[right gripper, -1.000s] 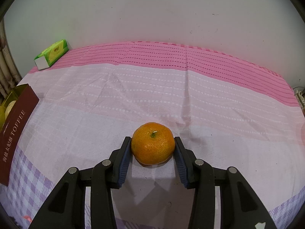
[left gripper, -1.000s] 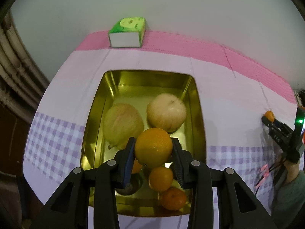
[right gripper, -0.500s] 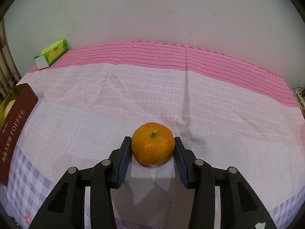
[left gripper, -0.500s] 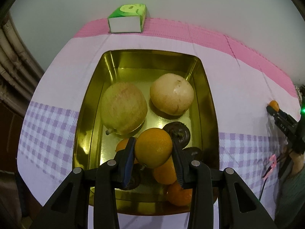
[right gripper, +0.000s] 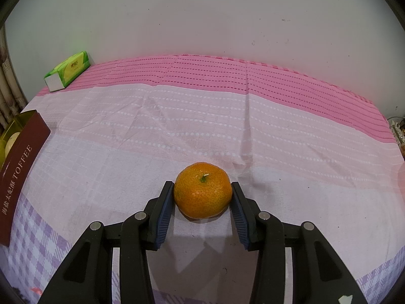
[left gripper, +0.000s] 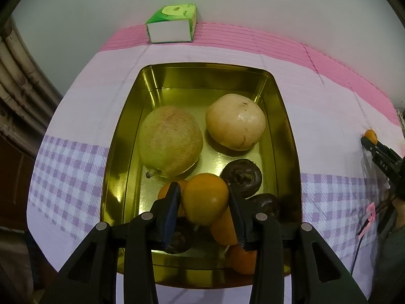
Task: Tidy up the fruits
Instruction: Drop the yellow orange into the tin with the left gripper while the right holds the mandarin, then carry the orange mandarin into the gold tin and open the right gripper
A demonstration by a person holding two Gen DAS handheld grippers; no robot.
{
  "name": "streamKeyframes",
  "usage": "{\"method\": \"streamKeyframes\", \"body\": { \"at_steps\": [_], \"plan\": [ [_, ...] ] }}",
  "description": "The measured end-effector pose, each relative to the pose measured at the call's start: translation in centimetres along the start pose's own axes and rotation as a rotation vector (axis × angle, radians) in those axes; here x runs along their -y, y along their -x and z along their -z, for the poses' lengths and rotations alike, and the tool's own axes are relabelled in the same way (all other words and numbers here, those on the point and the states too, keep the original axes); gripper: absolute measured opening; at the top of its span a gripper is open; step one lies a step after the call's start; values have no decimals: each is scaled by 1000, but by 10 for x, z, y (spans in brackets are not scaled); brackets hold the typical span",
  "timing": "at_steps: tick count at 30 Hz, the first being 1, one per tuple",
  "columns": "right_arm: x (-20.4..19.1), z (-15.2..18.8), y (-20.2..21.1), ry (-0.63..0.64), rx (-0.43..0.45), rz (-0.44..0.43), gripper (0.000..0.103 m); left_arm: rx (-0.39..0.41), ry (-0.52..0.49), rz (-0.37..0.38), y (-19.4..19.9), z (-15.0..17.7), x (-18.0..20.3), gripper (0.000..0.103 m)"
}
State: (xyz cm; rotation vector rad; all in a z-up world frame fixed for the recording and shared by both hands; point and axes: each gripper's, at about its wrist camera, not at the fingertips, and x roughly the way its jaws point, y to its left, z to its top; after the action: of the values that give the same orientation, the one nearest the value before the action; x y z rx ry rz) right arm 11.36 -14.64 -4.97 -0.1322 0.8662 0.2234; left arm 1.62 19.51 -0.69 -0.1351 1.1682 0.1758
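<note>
A gold tin (left gripper: pixel 119 157) holds a greenish apple (left gripper: pixel 169 144), a pale round fruit (left gripper: pixel 235 121), two dark fruits (left gripper: pixel 241 177) and several small oranges (left gripper: pixel 243 261). My left gripper (left gripper: pixel 202 190) hangs low inside the tin over the pile. Its jaws are opening, and a smooth orange (left gripper: pixel 202 202) still sits between the pads and touches both. My right gripper (right gripper: pixel 202 192) is shut on a mandarin (right gripper: pixel 202 190) that rests on the pink cloth. The left wrist view shows that gripper (left gripper: pixel 368 143) small at the far right.
A green tissue pack (left gripper: pixel 172 25) lies at the back edge against the wall, also visible in the right wrist view as the tissue pack (right gripper: pixel 68 72). The tin's brown side (right gripper: pixel 22 157) reads TOFFEE at the far left. A person's sleeve (left gripper: pixel 392 253) shows at right.
My left gripper has sunk into the tin with the orange, down to the pile of small fruits. The right gripper and its mandarin have not moved.
</note>
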Motion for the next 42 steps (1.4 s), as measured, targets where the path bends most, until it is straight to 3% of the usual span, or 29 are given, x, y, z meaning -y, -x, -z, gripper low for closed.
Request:
{"method": "streamKeyframes", "body": {
  "at_steps": [10, 22, 27, 36, 42],
  "plan": [
    [-3, -1, 1, 0, -8, 13, 40, 0, 36, -5, 7, 0, -14, 49],
    [-8, -3, 3, 2, -28, 64, 39, 100, 36, -74, 39, 13, -25, 61],
    [-10, -3, 8, -12, -34, 56, 39, 106, 43, -92, 43, 18, -32, 62],
    [-48, -14, 39, 22, 10, -52, 39, 115, 90, -98, 46, 21, -49, 63],
    [-107, -25, 62, 116, 38, -175, 39, 127, 106, -107, 52, 23, -57, 64]
  ]
}}
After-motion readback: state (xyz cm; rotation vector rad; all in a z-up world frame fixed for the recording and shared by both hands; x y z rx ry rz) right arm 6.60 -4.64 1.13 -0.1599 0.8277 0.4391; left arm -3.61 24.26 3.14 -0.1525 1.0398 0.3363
